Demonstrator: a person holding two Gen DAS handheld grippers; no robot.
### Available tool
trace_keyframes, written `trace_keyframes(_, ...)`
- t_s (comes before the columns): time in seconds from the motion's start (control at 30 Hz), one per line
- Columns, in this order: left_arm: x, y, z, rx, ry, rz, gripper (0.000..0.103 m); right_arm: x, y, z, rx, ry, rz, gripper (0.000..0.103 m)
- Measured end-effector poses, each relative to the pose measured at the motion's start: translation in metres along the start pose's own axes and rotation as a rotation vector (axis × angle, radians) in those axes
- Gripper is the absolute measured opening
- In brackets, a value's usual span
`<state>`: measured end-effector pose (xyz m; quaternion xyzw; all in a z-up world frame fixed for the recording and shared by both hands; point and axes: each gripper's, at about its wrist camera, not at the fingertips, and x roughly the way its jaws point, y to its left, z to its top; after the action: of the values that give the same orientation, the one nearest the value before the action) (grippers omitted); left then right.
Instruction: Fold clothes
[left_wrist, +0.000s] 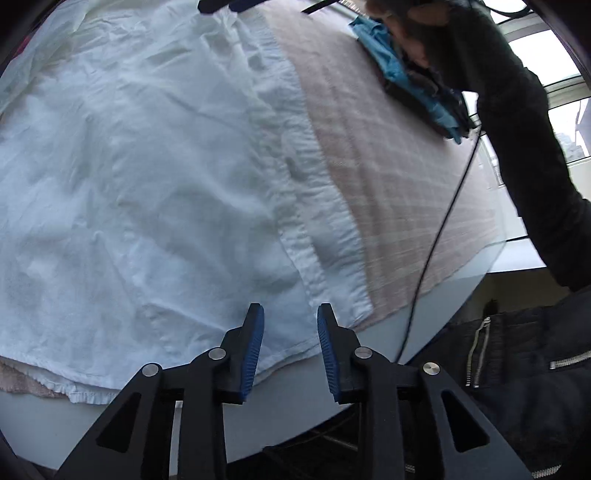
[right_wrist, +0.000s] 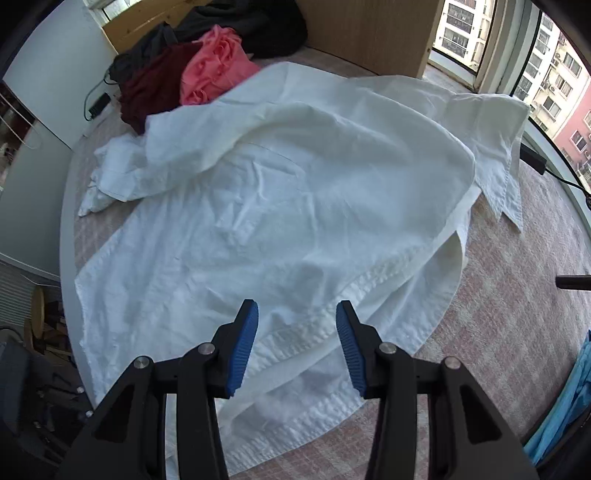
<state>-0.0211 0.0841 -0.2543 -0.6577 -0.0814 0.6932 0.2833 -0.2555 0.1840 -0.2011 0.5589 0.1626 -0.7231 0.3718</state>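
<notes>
Both wrist views close above, angled steeply down, sharing the white shirt (left_wrist: 147, 184) on the table (right_wrist: 517, 332)

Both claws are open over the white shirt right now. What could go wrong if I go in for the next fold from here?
The black cable hangs right beside the left claw; a lift could snag it. The white shirt has a sleeve bunched near the pink garment, so it may fold in crooked. The right claw sits over layered placket and could pinch only one layer.
</notes>
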Motion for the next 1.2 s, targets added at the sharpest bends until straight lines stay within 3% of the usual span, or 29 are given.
trace_keyframes(0.07, -0.012, 0.003, -0.007, -0.004, -0.025, 0.007, 0.028, 0.001, 0.013, -0.004, -0.032, -0.007, 0.058, 0.043)
trace_keyframes(0.17, -0.05, 0.006, -0.016, 0.007, -0.121, 0.106, 0.031, 0.015, 0.025, -0.013, -0.061, 0.036, 0.091, 0.043)
trace_keyframes(0.23, -0.075, 0.025, -0.019, -0.04, -0.184, 0.206, 0.037, 0.012, 0.006, -0.014, 0.029, 0.014, 0.154, 0.043)
trace_keyframes(0.3, -0.088, 0.049, -0.017, -0.119, -0.215, 0.249, 0.038, 0.005, -0.02, -0.008, 0.14, -0.026, 0.206, 0.043)
trace_keyframes(0.4, -0.081, 0.075, -0.011, -0.161, -0.18, 0.357, 0.038, -0.005, -0.059, 0.013, 0.245, -0.078, 0.156, 0.043)
trace_keyframes(0.5, -0.063, 0.086, -0.008, -0.17, -0.119, 0.456, 0.037, -0.002, -0.087, 0.032, 0.31, -0.064, 0.091, 0.043)
trace_keyframes(0.57, -0.054, 0.089, -0.008, -0.174, -0.091, 0.491, 0.038, 0.003, -0.096, 0.035, 0.341, -0.031, 0.106, 0.043)
trace_keyframes(0.67, -0.049, 0.09, -0.006, -0.166, -0.078, 0.503, 0.038, 0.012, -0.093, 0.033, 0.315, 0.027, 0.098, 0.043)
trace_keyframes(0.77, -0.048, 0.092, -0.004, -0.162, -0.077, 0.495, 0.04, 0.023, -0.077, 0.022, 0.295, 0.068, 0.191, 0.043)
trace_keyframes(0.87, -0.045, 0.09, -0.002, -0.132, -0.064, 0.494, 0.047, 0.034, -0.048, 0.014, 0.19, 0.105, 0.158, 0.043)
trace_keyframes(0.93, -0.041, 0.087, -0.001, -0.106, -0.054, 0.5, 0.054, 0.042, -0.035, 0.013, 0.113, 0.132, 0.078, 0.028)
trace_keyframes(0.97, -0.039, 0.086, 0.0, -0.096, -0.053, 0.505, 0.055, 0.043, -0.034, 0.014, 0.075, 0.146, -0.018, 0.014)
trace_keyframes(1.0, -0.038, 0.085, 0.0, -0.088, -0.051, 0.509, 0.056, 0.039, -0.037, 0.016, 0.062, 0.138, -0.1, 0.014)
trace_keyframes(1.03, -0.038, 0.087, 0.0, -0.092, -0.053, 0.503, 0.056, 0.03, -0.042, 0.018, 0.086, 0.108, -0.103, 0.014)
trace_keyframes(1.07, -0.039, 0.088, 0.0, -0.09, -0.052, 0.497, 0.057, 0.02, -0.047, 0.02, 0.111, 0.079, -0.102, 0.014)
trace_keyframes(1.13, -0.039, 0.089, 0.0, -0.083, -0.051, 0.492, 0.059, 0.003, -0.05, 0.023, 0.149, 0.031, -0.013, 0.017)
trace_keyframes(1.2, -0.038, 0.088, 0.001, -0.072, -0.048, 0.498, 0.061, -0.004, -0.044, 0.022, 0.153, 0.009, 0.066, 0.03)
